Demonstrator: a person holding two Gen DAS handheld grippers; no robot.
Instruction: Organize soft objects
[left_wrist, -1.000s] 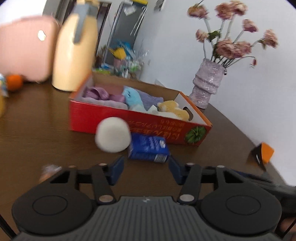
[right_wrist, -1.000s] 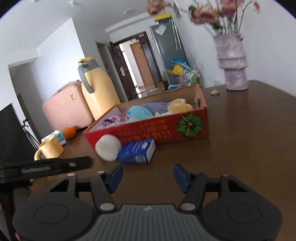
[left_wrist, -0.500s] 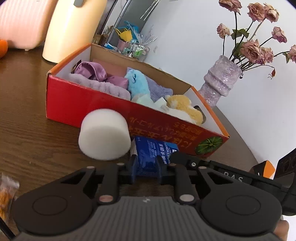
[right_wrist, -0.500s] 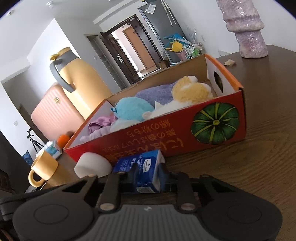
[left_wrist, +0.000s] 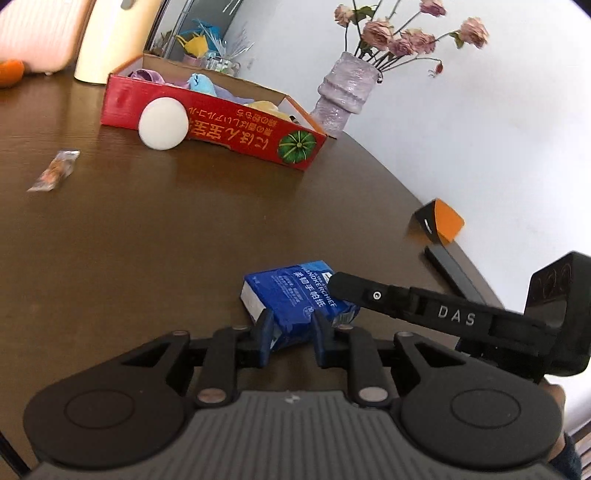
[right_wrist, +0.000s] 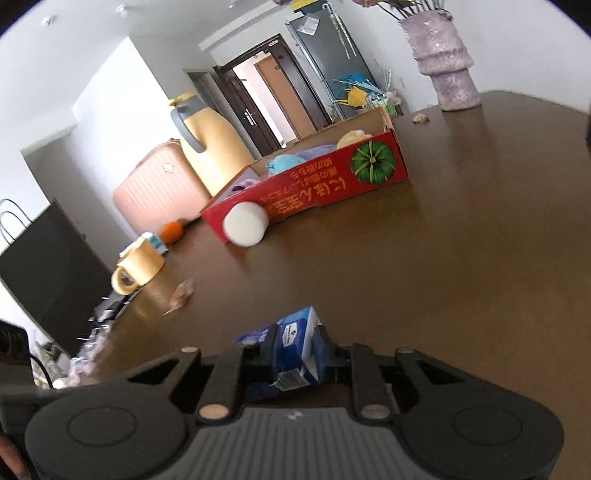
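Note:
Both grippers are shut on a blue tissue pack (left_wrist: 295, 295), held above the brown table. My left gripper (left_wrist: 291, 338) grips its near end. My right gripper (right_wrist: 293, 354) grips the same pack (right_wrist: 295, 347), and one of its fingers (left_wrist: 369, 295) reaches in from the right in the left wrist view. A red cardboard box (left_wrist: 240, 127) holding soft toys and cloths stands far back; it also shows in the right wrist view (right_wrist: 314, 192). A white foam roll (left_wrist: 162, 119) lies against the box front, seen too from the right wrist (right_wrist: 244, 223).
A purple vase (left_wrist: 345, 94) with dried roses stands right of the box. A yellow jug (right_wrist: 210, 147), pink case (right_wrist: 159, 188), orange (right_wrist: 171, 232) and yellow mug (right_wrist: 138, 267) sit at the left. A snack wrapper (left_wrist: 55, 171) lies on the table. An orange-black block (left_wrist: 439, 221) is near the right edge.
Both grippers closed on the tissue pack by the box, then carried it up and back, well away from the box. The foam roll stayed by the box.

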